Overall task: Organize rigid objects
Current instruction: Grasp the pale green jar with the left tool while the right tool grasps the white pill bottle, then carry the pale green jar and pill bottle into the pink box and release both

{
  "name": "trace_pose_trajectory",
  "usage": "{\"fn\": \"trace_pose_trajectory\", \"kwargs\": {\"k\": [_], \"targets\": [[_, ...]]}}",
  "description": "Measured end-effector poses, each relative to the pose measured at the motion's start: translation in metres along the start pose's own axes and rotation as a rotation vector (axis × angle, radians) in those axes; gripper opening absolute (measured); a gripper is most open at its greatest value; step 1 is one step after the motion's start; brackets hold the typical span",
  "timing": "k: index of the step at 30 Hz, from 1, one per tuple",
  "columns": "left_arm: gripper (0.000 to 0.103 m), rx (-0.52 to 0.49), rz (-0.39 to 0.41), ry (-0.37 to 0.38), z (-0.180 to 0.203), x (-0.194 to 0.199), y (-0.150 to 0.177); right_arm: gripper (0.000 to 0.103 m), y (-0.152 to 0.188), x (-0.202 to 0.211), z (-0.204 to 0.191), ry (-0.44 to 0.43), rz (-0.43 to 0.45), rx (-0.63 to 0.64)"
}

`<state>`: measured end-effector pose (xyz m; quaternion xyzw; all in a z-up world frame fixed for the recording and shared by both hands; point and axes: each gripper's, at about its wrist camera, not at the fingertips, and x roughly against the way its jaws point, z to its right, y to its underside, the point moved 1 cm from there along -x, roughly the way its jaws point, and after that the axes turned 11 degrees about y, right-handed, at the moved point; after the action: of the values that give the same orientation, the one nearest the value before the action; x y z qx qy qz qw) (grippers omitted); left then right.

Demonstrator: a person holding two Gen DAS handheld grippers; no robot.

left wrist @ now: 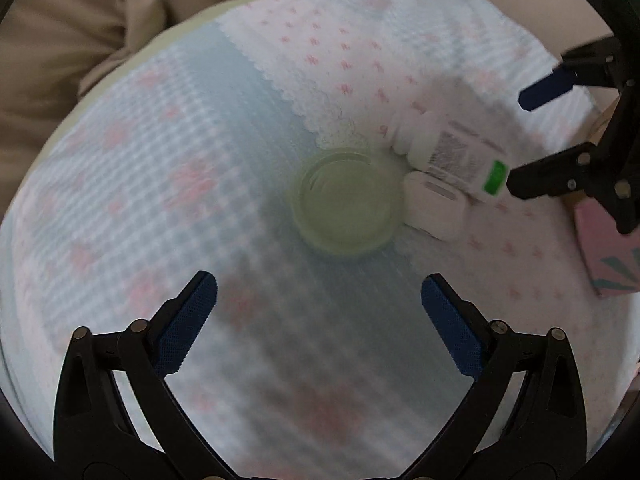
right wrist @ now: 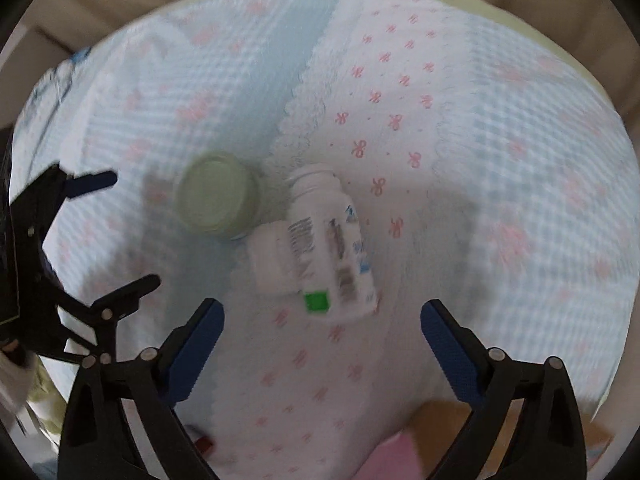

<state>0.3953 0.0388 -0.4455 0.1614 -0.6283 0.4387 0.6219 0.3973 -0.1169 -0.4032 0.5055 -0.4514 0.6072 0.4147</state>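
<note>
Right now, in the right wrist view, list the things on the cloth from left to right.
Left gripper → green jar → small white case → white bottle lying on its side.

Black fingers (left wrist: 188, 320) — blue textured pads, silver rivets.

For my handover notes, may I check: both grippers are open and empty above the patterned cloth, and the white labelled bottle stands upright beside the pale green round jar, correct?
Not quite: the white labelled bottle lies on its side, as the right wrist view shows. The rest holds: it is beside the pale green round jar, and the left gripper and right gripper are open and empty above the patterned cloth.
</note>
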Motion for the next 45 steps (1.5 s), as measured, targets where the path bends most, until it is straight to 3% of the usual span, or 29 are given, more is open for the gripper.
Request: {"fn": "trace_pose_trajectory", "kwargs": {"k": [3,7,11,14,15,19,34,45], "targets": [[0.097,-0.018,-0.022,0.010,-0.004,-0.024,-0.009,0.097,-0.015,-0.024,-0.003,0.003,-0.029,0.063],[0.096,-0.077,-0.045,0.021,-0.001,-0.043,-0.019,0.077,-0.027,-0.046,-0.007,-0.029,-0.071,0.117],[0.093,-0.149,-0.060,0.022,0.009,-0.054,-0.028,0.072,-0.032,-0.062,-0.007,-0.052,-0.100,0.139],[0.084,-0.189,-0.062,0.029,0.014,-0.058,-0.032,0.065,-0.033,-0.069,-0.004,-0.112,-0.115,0.130],[0.071,-0.198,-0.069,0.039,0.014,-0.059,-0.032,0.061,-0.034,-0.069,-0.003,-0.127,-0.115,0.124],[0.068,-0.200,-0.066,0.058,0.014,-0.061,-0.033,0.047,-0.034,-0.065,-0.002,-0.135,-0.096,0.110],[0.068,-0.127,-0.008,0.074,0.004,-0.027,-0.024,0.047,-0.016,-0.049,-0.010,-0.112,-0.079,0.006],[0.068,-0.068,0.100,0.120,0.020,0.086,-0.020,0.047,0.002,0.030,-0.002,-0.184,-0.020,-0.153]]}}
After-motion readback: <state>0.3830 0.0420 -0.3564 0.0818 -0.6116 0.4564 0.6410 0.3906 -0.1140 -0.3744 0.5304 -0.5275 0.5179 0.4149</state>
